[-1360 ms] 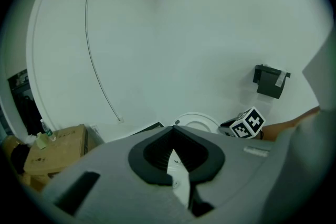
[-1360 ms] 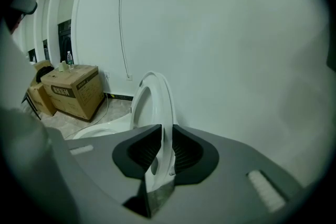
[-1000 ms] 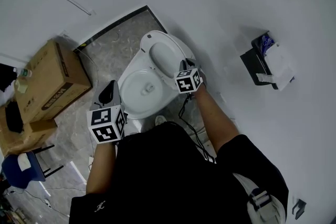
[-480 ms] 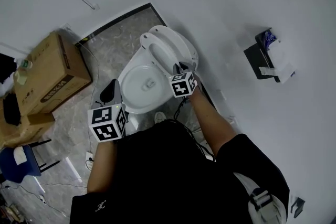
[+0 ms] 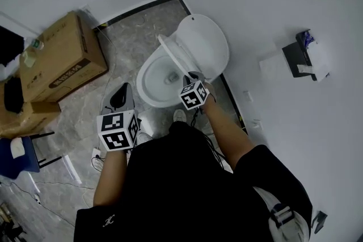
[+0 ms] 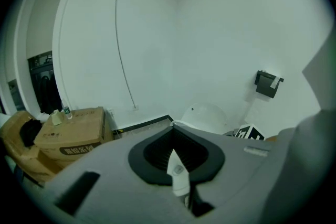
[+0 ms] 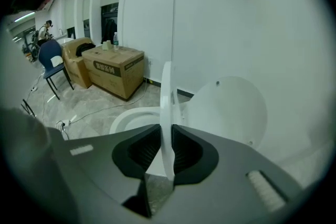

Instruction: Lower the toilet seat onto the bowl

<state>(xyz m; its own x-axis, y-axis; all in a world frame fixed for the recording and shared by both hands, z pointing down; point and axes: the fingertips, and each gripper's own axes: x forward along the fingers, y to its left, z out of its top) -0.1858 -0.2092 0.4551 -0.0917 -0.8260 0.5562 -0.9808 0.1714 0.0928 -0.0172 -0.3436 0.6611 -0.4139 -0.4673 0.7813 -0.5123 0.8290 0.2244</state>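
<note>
The white toilet's lid [image 5: 203,45] leans back against the wall. The toilet seat [image 5: 172,59] stands apart from it, nearly upright and edge-on over the bowl [image 5: 152,83]. My right gripper [image 5: 189,80] is at the seat's front rim. In the right gripper view the seat [image 7: 167,97] runs between the dark pads [image 7: 142,150], which touch it on both sides while the jaws are opening, and my right gripper [image 7: 166,145] faces the lid [image 7: 226,107]. My left gripper [image 5: 120,98] hangs over the floor left of the bowl, shut and holding nothing, and in its own view my left gripper [image 6: 176,159] points toward the lid [image 6: 206,117].
A cardboard box [image 5: 62,62] stands on the marble floor to the left, with a blue chair [image 5: 20,158] nearer me. Cables [image 5: 96,157] lie by my feet. A black paper holder [image 5: 306,56] hangs on the wall to the right, close beside the toilet.
The seat has swung away from the lid and now stands edge-on over the bowl, with the right gripper still on its rim. The left gripper has hardly moved.
</note>
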